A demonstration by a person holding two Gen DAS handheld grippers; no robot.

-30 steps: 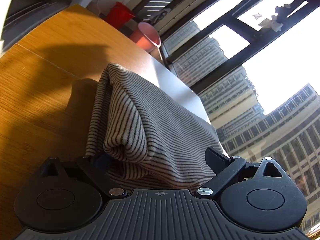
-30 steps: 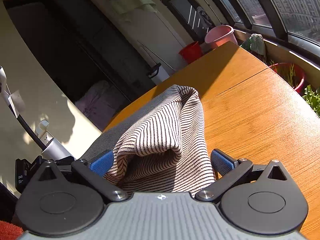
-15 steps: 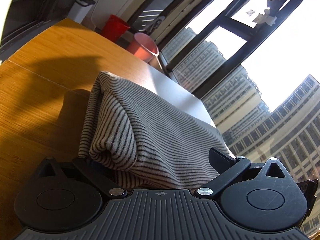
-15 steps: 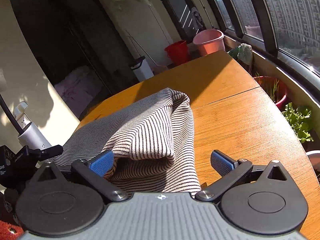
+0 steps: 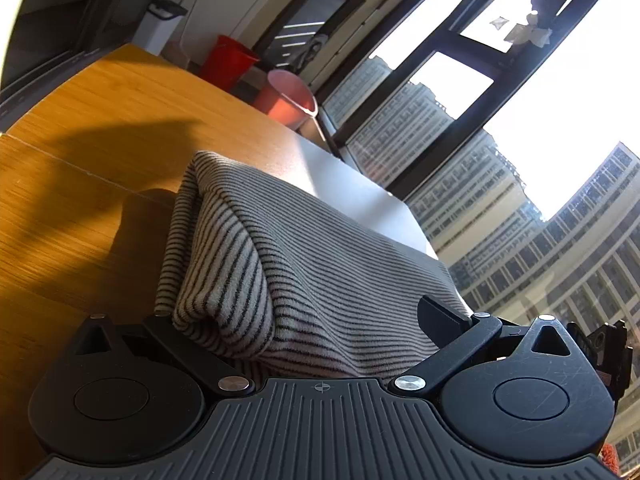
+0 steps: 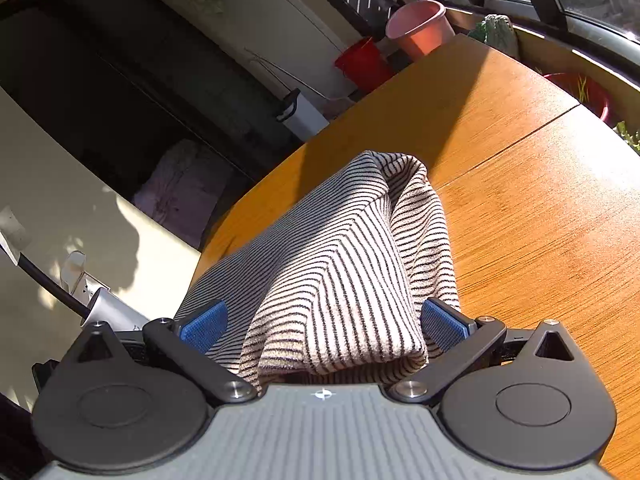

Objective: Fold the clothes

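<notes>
A beige garment with thin dark stripes (image 5: 304, 256) lies bunched on the wooden table (image 5: 80, 208). It fills the space between the jaws of my left gripper (image 5: 304, 320), whose jaws stand wide apart around the cloth. The same garment (image 6: 344, 264) also sits between the blue pads (image 6: 444, 326) of my right gripper (image 6: 324, 326), whose jaws are also wide apart. The cloth drapes over both gripper bodies, and its near edge is hidden under them. The two grippers hold opposite ends of the folded bundle.
A pink bucket (image 5: 290, 100) and a red bucket (image 5: 228, 62) stand beyond the table's far end; both show in the right wrist view, the pink (image 6: 420, 26) and the red (image 6: 364, 66). Large windows (image 5: 500, 92) run along one side. A potted plant (image 6: 580, 92) stands by the table's edge.
The garment's fold has shifted slightly between the jaws as both grippers tilted and moved. The jaws have stayed wide apart.
</notes>
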